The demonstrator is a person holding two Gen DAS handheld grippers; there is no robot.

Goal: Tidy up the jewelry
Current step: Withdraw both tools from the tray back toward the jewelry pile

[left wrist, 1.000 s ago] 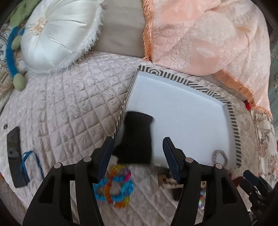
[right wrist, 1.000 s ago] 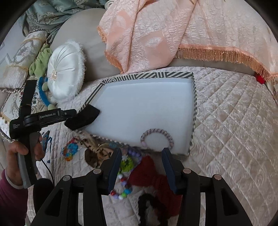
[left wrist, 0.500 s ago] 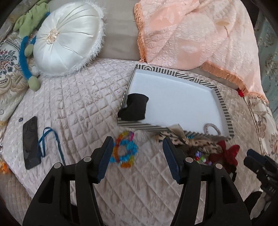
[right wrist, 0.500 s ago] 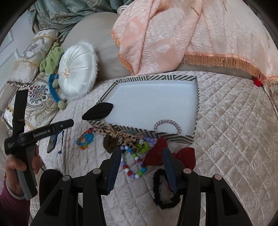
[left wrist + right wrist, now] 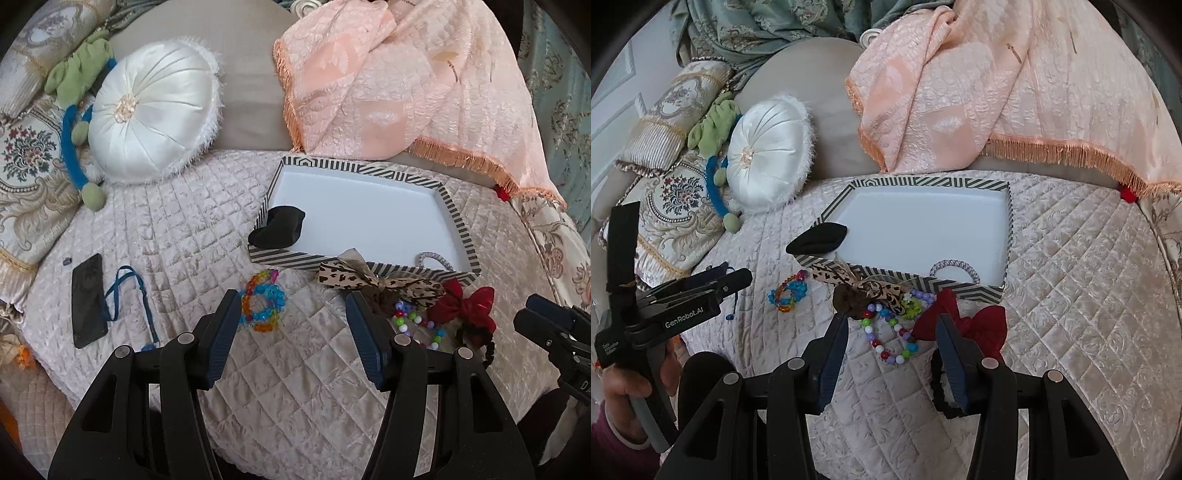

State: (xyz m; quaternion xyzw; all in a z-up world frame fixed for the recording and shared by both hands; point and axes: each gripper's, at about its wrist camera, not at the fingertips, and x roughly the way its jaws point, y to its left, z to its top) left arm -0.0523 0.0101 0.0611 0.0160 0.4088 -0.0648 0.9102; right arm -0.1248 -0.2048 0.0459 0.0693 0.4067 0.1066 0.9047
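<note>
Left gripper (image 5: 290,325), jaws wide and empty, now withdrawn from the black fabric hair piece (image 5: 277,226) left draped over the near-left rim of the striped white-floored tray (image 5: 456,218); five accessories remain outside.

A shallow tray (image 5: 458,221) with a black-and-white striped rim and white floor sits at frame center on the quilted bed. A black velvet piece (image 5: 277,227) drapes over its lower-left corner; a silvery bracelet (image 5: 955,266) lies inside at lower right. Below the tray: a blue-orange bead bracelet (image 5: 263,302), leopard-print bow (image 5: 373,282), multicolored bead necklace (image 5: 890,332), red bow (image 5: 467,304) and black scrunchie (image 5: 940,391).
</note>
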